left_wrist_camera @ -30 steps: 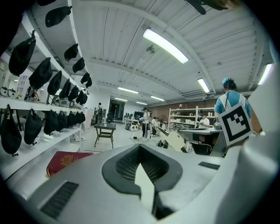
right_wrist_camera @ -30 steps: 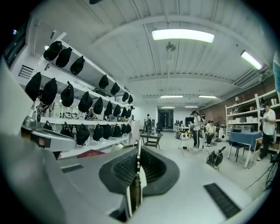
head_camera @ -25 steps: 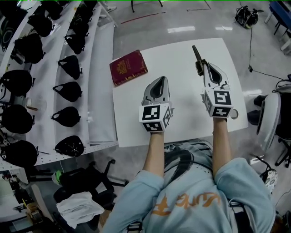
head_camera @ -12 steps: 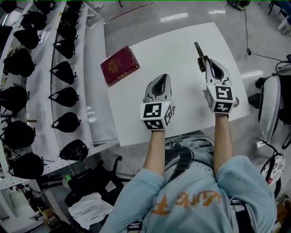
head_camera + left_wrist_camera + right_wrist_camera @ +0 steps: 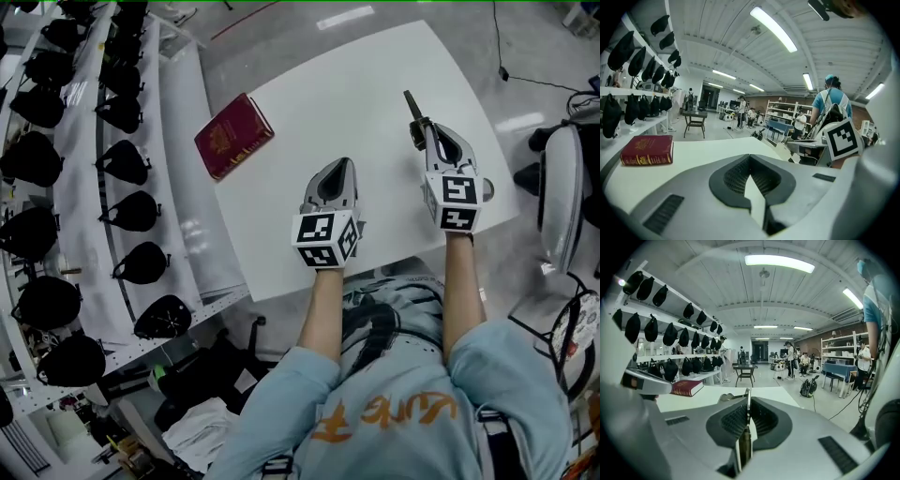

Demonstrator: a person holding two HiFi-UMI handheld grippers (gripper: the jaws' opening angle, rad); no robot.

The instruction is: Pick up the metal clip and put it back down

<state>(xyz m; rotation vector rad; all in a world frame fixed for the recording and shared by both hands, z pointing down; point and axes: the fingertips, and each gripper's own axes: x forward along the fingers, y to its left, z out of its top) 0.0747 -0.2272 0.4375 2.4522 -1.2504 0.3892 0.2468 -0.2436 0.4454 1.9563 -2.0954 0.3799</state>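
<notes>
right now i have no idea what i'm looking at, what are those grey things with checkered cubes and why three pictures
No robot here: a person holds a two-jaw gripper in each hand; the marker cubes are part of them. The top-down picture comes from a camera on the person's head. The other two come from cameras riding on the grippers, looking along their jaws. On the white table lies a dark red book. The right gripper is shut on the metal clip, which sticks out past its tips. The left gripper is shut and empty.
</notes>
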